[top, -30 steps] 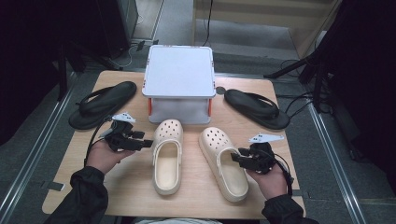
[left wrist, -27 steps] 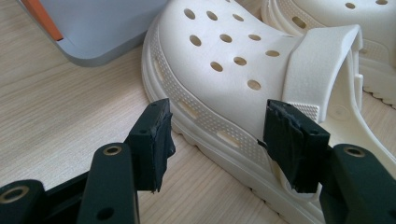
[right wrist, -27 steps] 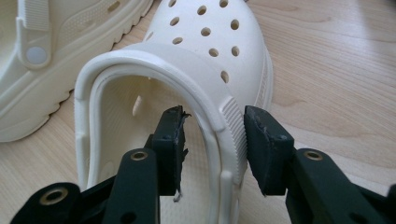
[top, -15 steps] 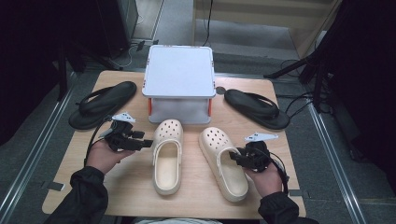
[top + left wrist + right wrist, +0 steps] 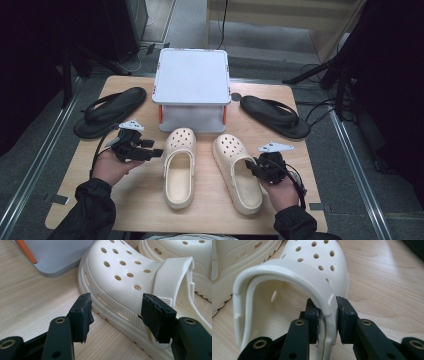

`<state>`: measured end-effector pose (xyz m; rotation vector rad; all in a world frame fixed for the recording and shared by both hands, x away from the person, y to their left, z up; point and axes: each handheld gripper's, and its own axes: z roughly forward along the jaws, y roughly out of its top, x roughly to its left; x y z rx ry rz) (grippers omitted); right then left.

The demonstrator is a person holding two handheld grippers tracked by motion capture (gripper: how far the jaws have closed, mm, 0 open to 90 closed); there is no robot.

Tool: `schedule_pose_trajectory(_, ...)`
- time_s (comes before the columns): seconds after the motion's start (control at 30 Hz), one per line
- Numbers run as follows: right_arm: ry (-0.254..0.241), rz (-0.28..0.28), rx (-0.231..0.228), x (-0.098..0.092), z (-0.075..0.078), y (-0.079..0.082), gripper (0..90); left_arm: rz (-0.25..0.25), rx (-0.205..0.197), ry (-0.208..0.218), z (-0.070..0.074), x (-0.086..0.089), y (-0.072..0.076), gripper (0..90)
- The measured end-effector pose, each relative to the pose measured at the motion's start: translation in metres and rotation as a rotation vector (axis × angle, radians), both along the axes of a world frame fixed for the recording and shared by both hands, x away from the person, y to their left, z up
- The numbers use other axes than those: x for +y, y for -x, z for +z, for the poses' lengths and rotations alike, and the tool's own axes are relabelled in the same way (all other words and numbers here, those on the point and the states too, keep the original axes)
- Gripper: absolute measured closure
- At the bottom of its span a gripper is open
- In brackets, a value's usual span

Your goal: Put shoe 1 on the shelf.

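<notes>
The right gripper (image 5: pixel 327 317) has clamped the right clog's (image 5: pixel 237 172) side wall between its jaws, while the left gripper (image 5: pixel 116 315) gapes open astride the left clog's (image 5: pixel 130 285) edge, ungrasped; lifting both seemingly remains.

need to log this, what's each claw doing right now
Left claw: open, beside the left cream foam clog.
Right claw: shut on the right cream foam clog side wall.

A black sandal (image 5: pixel 110 111) and another black sandal (image 5: pixel 275 116) flank a grey box (image 5: pixel 192 87).
</notes>
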<state>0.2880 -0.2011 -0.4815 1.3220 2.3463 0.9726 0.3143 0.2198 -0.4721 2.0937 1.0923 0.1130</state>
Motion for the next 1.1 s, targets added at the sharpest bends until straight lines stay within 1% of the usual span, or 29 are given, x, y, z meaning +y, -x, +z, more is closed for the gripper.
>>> schedule_pose_trajectory(0.03,0.007,-0.002,-0.006,0.001,0.001,0.0,75.8,0.001,-0.001,0.002,0.0,0.0,0.0,42.2)
schedule_pose_trajectory(0.07,0.003,-0.007,-0.005,0.001,0.002,0.0,76.3,0.002,-0.001,0.003,0.0,0.0,0.0,42.1)
schedule_pose_trajectory(0.13,-0.027,-0.011,0.004,0.001,0.004,-0.003,76.8,0.003,0.001,0.005,0.0,0.0,0.0,42.2)
schedule_pose_trajectory(0.17,-0.03,-0.009,0.002,0.002,0.005,-0.003,76.9,0.004,0.001,0.006,0.0,0.0,0.0,42.2)
schedule_pose_trajectory(0.3,-0.012,-0.002,-0.004,0.009,0.01,-0.006,77.0,0.008,0.0,0.012,0.0,0.0,0.0,42.2)
schedule_pose_trajectory(0.4,-0.027,-0.014,-0.012,0.013,0.013,-0.008,76.9,0.01,-0.008,0.007,0.001,0.0,0.0,42.2)
schedule_pose_trajectory(0.47,-0.033,-0.02,-0.017,0.015,0.015,-0.009,76.9,0.013,-0.012,0.016,0.001,0.001,0.0,42.2)
schedule_pose_trajectory(0.53,-0.039,-0.027,-0.016,0.019,0.017,-0.013,76.9,0.011,-0.012,0.015,0.002,0.001,0.0,42.3)
schedule_pose_trajectory(0.67,-0.049,-0.023,-0.014,0.028,0.019,-0.016,76.7,0.011,-0.012,0.016,0.002,0.001,0.0,42.2)
schedule_pose_trajectory(0.77,-0.05,-0.015,-0.024,0.037,0.021,-0.017,76.8,0.01,-0.012,0.016,0.002,0.001,0.0,42.3)
schedule_pose_trajectory(0.83,-0.038,-0.016,-0.03,0.044,0.021,-0.019,76.8,0.011,-0.014,0.017,0.002,0.001,0.0,42.3)
schedule_pose_trajectory(0.9,-0.017,-0.021,-0.027,0.05,0.019,-0.021,76.8,0.01,-0.015,0.018,0.002,0.001,0.0,42.3)
schedule_pose_trajectory(0.93,0.003,-0.027,-0.026,0.054,0.017,-0.021,76.8,0.011,-0.015,0.019,0.002,0.001,0.0,42.3)
schedule_pose_trajectory(1.0,0.02,-0.033,-0.021,0.056,0.015,-0.021,76.8,0.011,-0.015,0.019,0.002,0.001,0.0,42.3)
schedule_pose_trajectory(1.03,0.039,-0.038,-0.02,0.059,0.013,-0.021,76.7,0.011,-0.015,0.019,0.002,0.001,0.0,42.4)
schedule_pose_trajectory(1.1,0.053,-0.045,-0.015,0.063,0.011,-0.021,76.5,0.004,-0.011,0.022,0.002,0.001,-0.001,42.9)
